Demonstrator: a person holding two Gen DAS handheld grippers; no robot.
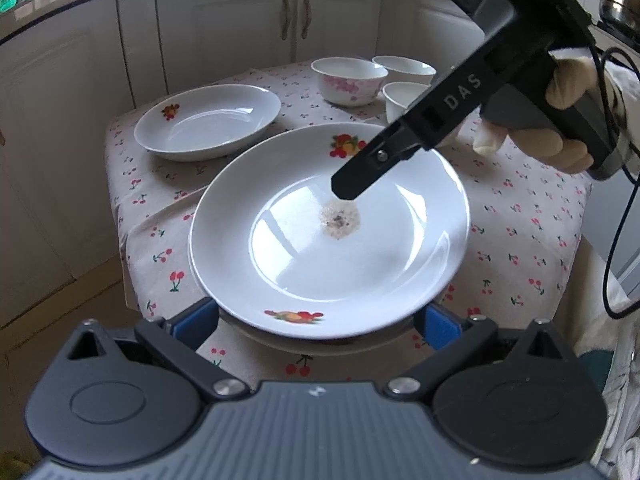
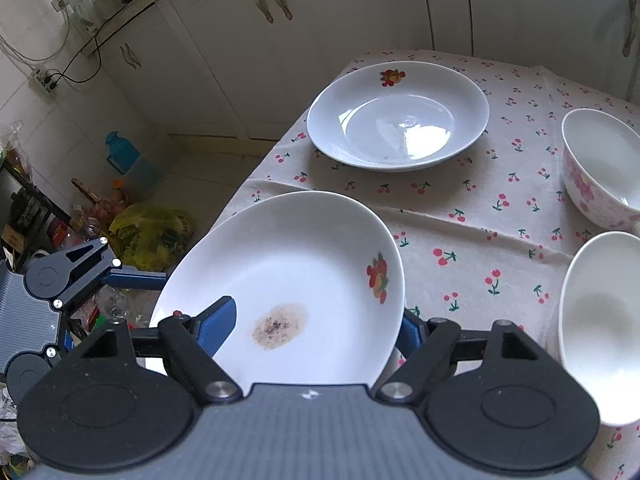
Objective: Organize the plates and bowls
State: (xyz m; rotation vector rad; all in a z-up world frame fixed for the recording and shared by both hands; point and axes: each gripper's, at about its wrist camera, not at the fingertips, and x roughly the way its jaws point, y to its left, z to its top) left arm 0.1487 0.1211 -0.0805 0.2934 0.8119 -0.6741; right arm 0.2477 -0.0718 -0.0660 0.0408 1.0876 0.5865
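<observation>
A white plate (image 1: 320, 256) (image 2: 304, 256) with fruit prints and a brown stain in its middle hangs tilted over the front of the table. My right gripper (image 2: 316, 326) is shut on its rim. One blue pad (image 2: 220, 328) lies inside the plate and the other sits beneath it. My left gripper (image 1: 316, 320) stands open and wide, and the plate's near rim covers its fingertips. A second plate (image 1: 208, 120) (image 2: 400, 116) rests on the tablecloth behind. A pink-flowered bowl (image 1: 348, 80) (image 2: 600, 168) and a white bowl (image 1: 404, 100) (image 2: 600, 320) stand at the back right.
A third bowl (image 1: 404, 66) stands behind the others. A gloved hand (image 1: 568, 80) holds the right gripper's handle, with a cable trailing. White cabinets (image 1: 240, 20) close off the back. On the floor to the left lie a blue jug (image 2: 120, 152) and a yellow bag (image 2: 152, 232).
</observation>
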